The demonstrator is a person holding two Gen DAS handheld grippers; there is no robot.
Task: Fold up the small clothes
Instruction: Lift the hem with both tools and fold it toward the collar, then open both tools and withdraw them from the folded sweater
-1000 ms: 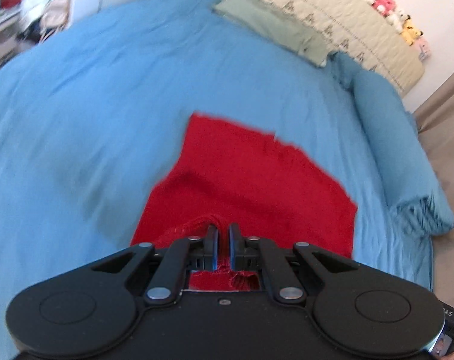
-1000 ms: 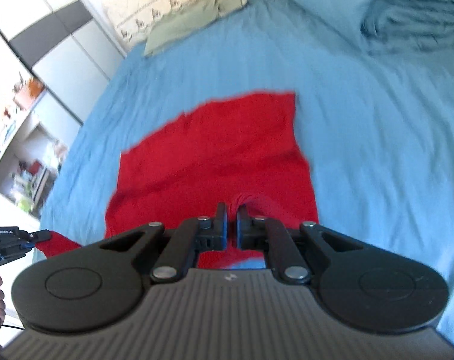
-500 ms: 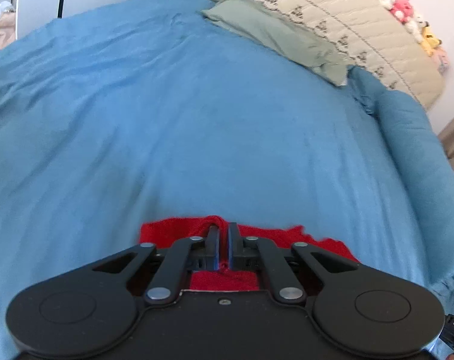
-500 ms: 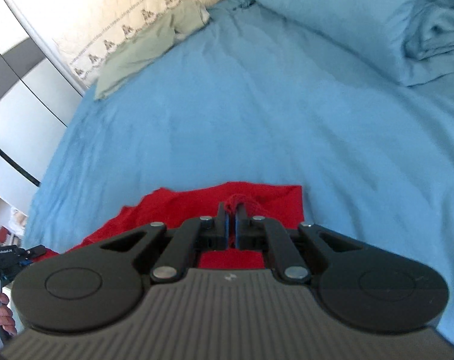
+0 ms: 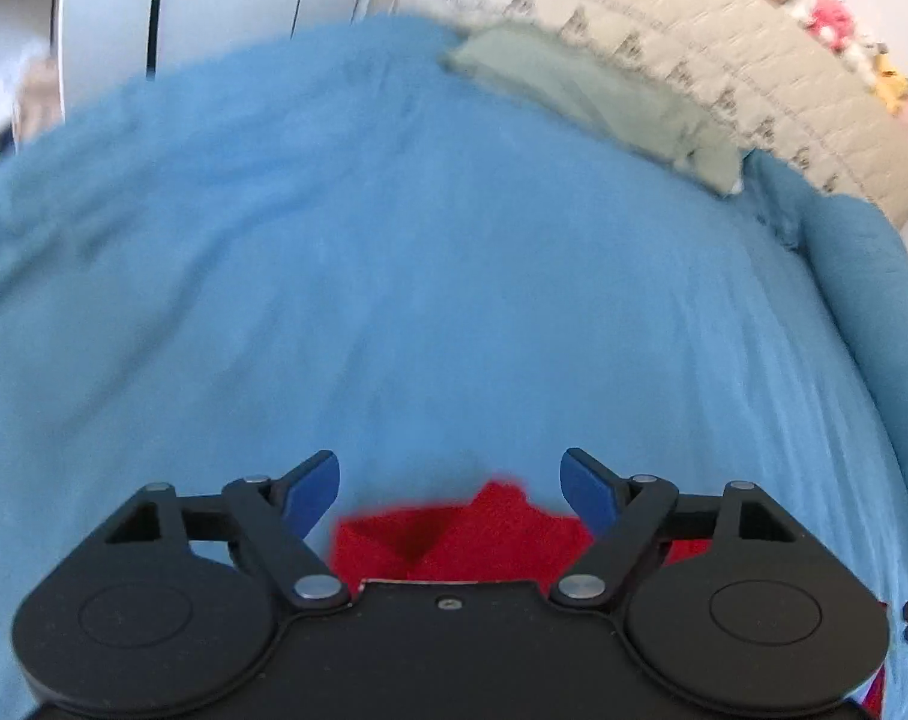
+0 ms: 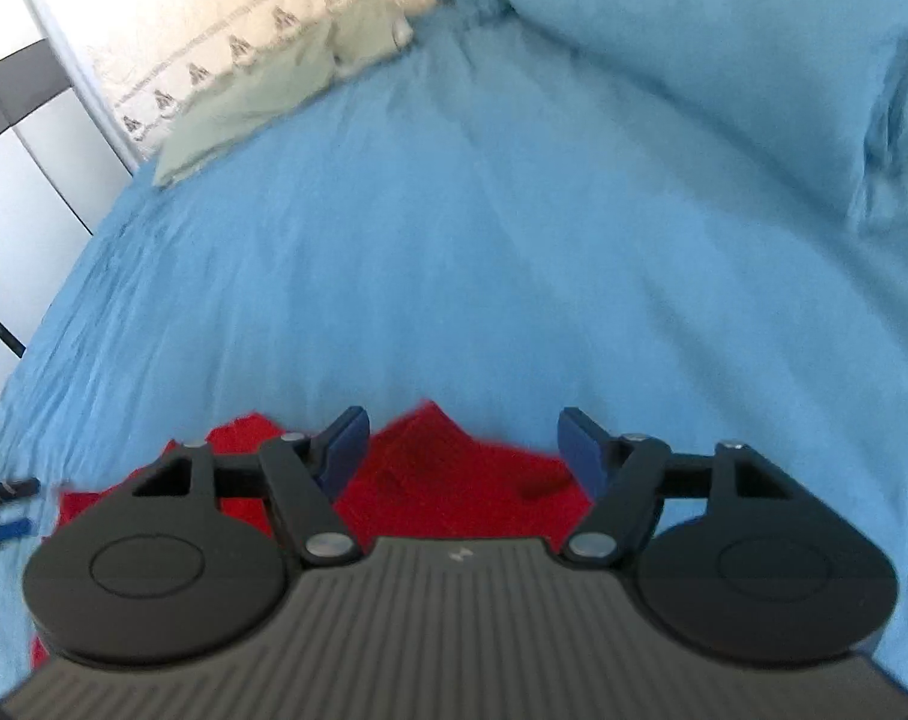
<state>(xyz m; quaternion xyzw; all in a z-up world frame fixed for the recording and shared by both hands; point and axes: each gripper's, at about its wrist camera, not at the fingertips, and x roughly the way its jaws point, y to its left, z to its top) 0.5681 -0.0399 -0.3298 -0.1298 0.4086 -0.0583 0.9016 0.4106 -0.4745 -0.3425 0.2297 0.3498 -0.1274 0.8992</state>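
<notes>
The left gripper (image 5: 450, 483) and right gripper (image 6: 463, 441) are both gaping wide, holding nothing, while the fuzzy red garment (image 6: 454, 480) is lying peaked and bunched on the smooth blue bedsheet (image 6: 454, 270).

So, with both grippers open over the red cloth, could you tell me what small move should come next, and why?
Probably lift both clear. The left gripper and right gripper stand open, empty, with the red garment lying loose on the blue bedsheet between their fingers, apparently folded over.
</notes>
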